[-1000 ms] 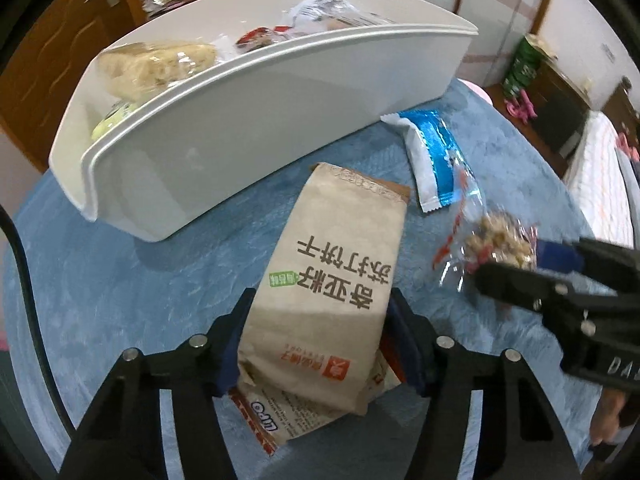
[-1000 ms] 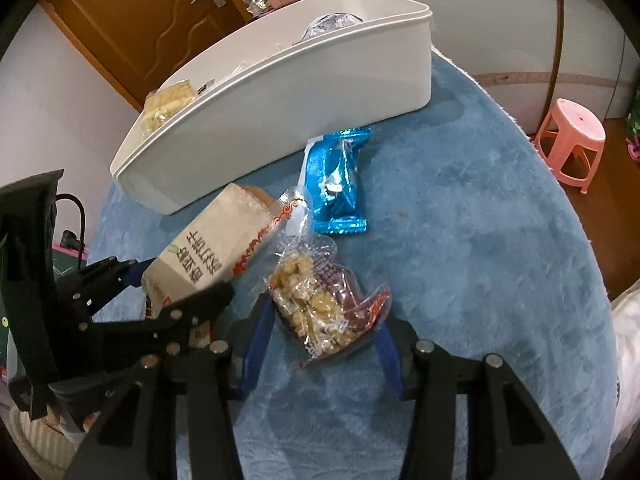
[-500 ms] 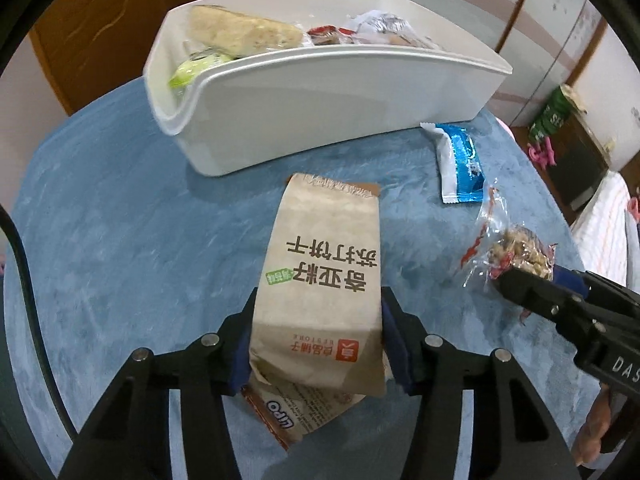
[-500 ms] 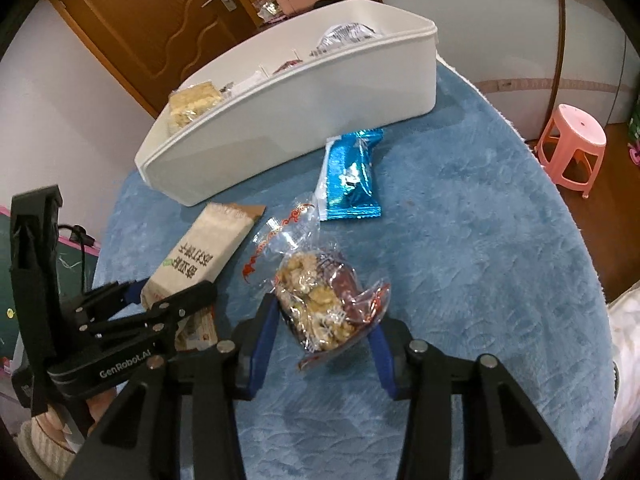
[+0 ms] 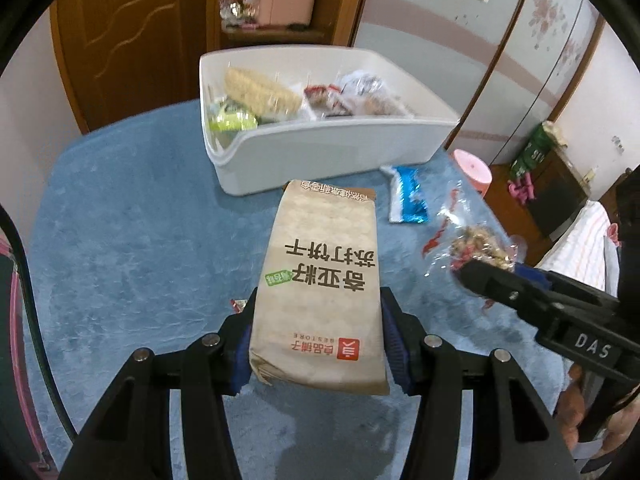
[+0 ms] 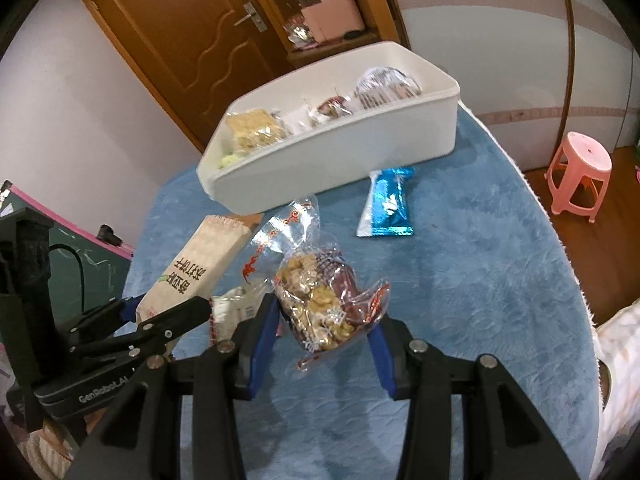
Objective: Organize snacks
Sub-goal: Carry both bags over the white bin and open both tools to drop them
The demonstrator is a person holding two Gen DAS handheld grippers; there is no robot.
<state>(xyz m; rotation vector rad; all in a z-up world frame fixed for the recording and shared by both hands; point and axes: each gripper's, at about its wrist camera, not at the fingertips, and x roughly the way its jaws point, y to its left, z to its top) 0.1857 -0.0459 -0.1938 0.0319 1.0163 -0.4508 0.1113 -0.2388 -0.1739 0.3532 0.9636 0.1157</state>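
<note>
Snacks: left gripper (image 5: 316,344) clamps the cracker pack (image 5: 320,280), right gripper (image 6: 324,332) the nut bag (image 6: 320,300); only the right view shows the stool (image 6: 580,172) whole.

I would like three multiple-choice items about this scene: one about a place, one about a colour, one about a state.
1. Where does the blue packet lie?
A. inside the white bin
B. on the blue cloth, in front of the white bin
C. in the right gripper

2. What colour is the stool?
A. pink
B. green
C. black

3. What does the left gripper hold?
A. nothing
B. a bottle
C. the tan cracker pack

Answers: 1 B, it rests flat on the blue cloth by the white bin wall; 2 A, the seat and legs are pink; 3 C, both fingers press its sides.
</note>
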